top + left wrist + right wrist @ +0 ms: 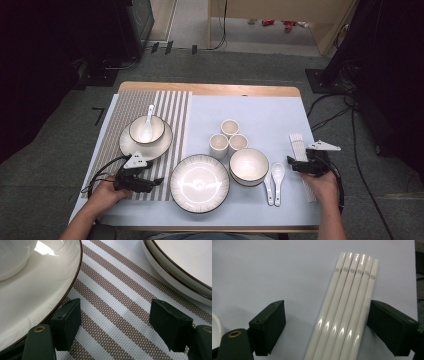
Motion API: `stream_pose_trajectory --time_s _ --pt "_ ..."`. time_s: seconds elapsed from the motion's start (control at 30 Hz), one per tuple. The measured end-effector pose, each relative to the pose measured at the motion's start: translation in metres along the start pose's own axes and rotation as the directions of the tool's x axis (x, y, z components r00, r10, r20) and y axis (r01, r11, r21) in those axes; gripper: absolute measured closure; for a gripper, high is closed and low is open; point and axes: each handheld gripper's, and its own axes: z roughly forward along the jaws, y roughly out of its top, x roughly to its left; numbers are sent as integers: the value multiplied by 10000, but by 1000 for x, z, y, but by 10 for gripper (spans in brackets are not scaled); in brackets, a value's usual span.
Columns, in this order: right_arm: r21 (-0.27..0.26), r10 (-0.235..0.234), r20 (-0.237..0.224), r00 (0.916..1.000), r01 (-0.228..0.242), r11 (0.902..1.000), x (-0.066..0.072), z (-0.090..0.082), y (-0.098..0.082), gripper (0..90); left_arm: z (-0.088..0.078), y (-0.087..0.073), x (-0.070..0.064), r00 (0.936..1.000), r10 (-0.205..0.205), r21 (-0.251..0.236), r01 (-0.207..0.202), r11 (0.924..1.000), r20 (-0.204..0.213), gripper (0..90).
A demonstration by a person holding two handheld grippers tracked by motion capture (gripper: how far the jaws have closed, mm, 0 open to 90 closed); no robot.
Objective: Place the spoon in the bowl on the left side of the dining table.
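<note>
At 3 o'clock, right gripper [327, 327] open over chopsticks [348, 307]: hard, smooth, slippery; pinch mid-length. Left gripper [115, 325] open, empty, over mat [117, 302].

Two plates [199, 183], two bowls [249, 166], three cups [229, 128], three spoons [277, 172], and seemingly six chopsticks [344, 315].

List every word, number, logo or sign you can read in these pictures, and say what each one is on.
No readable words or numbers.
Chopsticks: six white sticks, each with a small grey square mark near its end, a maze-like emblem rather than letters; too small to make out further.
Bowls, plates, cups, spoons, striped mat: no text or marks visible.
</note>
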Motion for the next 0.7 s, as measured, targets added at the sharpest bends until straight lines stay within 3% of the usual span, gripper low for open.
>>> stream_pose_trajectory --time_s 0.13,0.27,0.43,0.53,0.7 --pt "3 16 -4 10000 -16 10000 0 0 0 149 2 -1 -2 9997 192 -42 -192 9998 151 195" --pt "-3 71 14 10000 -71 10000 0 0 0 152 4 -2 -4 9991 429 -89 -429 9990 -22 171" --pt "-22 170 73 9998 -169 9999 0 -1 1 171 4 -4 -3 9988 494 -193 -494 9986 36 171" --pt "-14 242 137 9996 -242 9997 -1 -2 1 222 5 -5 -5 9968 798 -203 -799 9966 -40 156" --pt "-93 383 276 9989 -380 9992 -3 -5 2 246 5 -8 -5 9968 801 -352 -803 9962 -73 147"
